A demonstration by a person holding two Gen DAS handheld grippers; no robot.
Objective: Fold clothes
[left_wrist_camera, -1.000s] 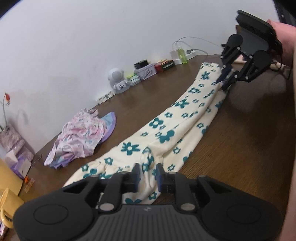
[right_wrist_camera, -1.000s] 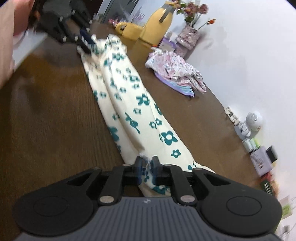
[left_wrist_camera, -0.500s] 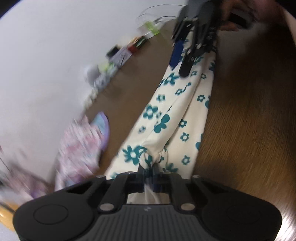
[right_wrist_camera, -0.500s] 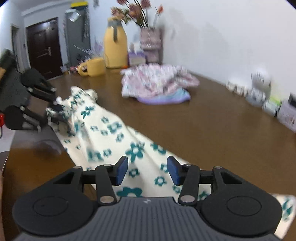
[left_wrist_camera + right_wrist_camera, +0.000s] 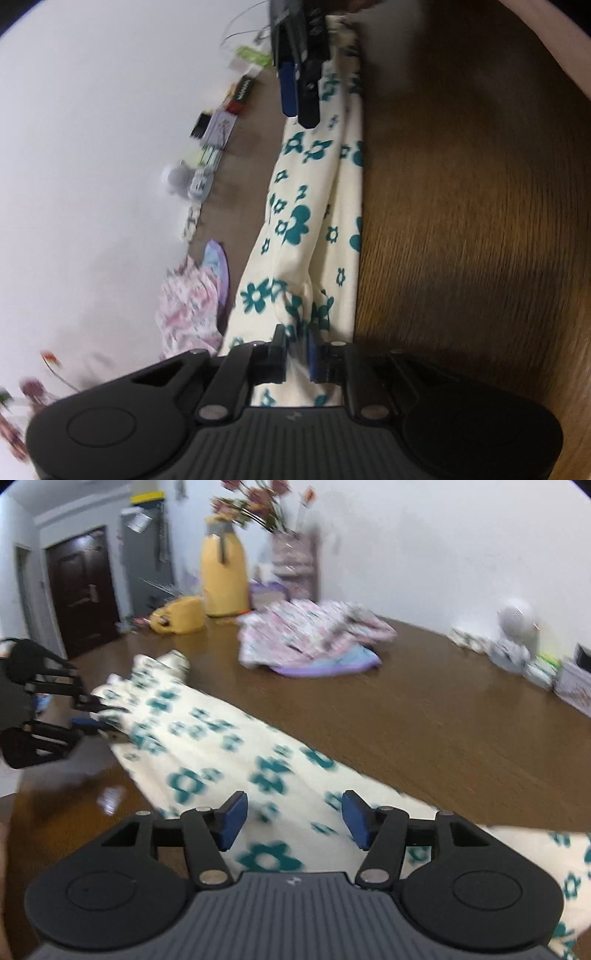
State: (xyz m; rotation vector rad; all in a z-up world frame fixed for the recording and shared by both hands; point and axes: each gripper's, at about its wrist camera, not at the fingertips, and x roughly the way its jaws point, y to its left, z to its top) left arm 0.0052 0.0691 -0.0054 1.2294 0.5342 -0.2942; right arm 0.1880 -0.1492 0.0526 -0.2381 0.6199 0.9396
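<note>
Bare wooden table (image 5: 461, 229) flanks the floral garment (image 5: 314, 206); left gripper (image 5: 297, 349) pinches its bunched end, jaws easing apart; right gripper (image 5: 293, 821) hovers over it, jaws widening, holding nothing.

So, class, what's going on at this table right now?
A person is folding a long cream garment with teal flowers laid out on a wooden table. The left gripper pinches one end, its jaws just opening. The right gripper has nothing between its widening jaws. A pink floral garment lies bunched nearby.
</note>
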